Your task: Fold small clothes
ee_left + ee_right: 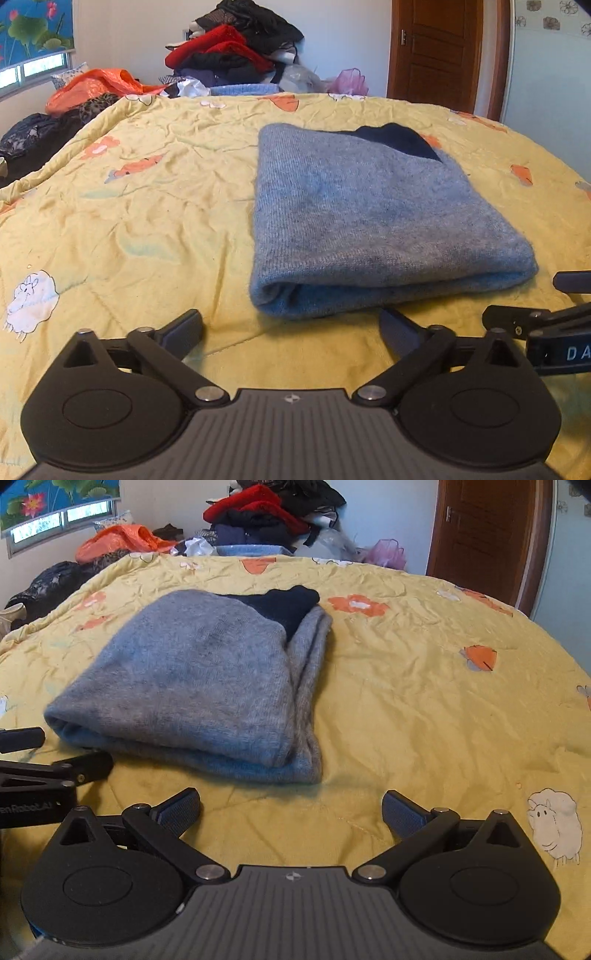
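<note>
A grey knitted garment lies folded on the yellow quilt, with a dark navy part showing at its far end. It also shows in the right wrist view, with the navy part at the back. My left gripper is open and empty, just in front of the garment's near fold. My right gripper is open and empty, a little short of the garment's near right corner. Each gripper shows at the edge of the other's view: the right one, the left one.
A pile of red, black and dark clothes is stacked beyond the quilt's far edge. An orange bag and dark clothes lie at the far left. A brown door stands at the back right.
</note>
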Available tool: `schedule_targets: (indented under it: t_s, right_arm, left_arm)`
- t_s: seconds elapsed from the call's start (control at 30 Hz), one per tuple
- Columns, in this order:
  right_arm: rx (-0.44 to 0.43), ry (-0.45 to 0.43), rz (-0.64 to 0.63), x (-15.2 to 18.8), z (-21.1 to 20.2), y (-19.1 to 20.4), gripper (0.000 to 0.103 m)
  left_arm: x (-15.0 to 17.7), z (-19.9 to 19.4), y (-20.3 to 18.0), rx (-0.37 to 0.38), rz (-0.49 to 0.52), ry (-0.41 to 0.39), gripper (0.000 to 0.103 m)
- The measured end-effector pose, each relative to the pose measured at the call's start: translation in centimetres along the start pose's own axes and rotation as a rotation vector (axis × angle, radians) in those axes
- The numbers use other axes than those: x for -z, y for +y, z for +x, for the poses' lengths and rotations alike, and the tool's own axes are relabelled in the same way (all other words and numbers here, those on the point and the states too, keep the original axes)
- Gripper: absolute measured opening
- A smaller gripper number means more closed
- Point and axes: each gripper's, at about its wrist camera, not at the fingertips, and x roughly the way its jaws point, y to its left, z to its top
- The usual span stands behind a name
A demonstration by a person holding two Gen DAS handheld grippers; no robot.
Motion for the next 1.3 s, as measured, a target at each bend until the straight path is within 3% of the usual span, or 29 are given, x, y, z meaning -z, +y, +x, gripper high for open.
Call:
schedule_targets:
  t_s: [0.43,1.3]
  right_arm:
    - [0.009,-0.066,0.002,0.6,-0.2,0.1,0.103]
    - [0.015,-0.07,0.007,0.7,0.0,0.3,0.103]
  left_arm:
    - [0.5,-0.5,0.0,0.023,0.008,-0.005,0.103]
    - [0.6,-0.7,0.1,0.029,0.013,-0.007,0.103]
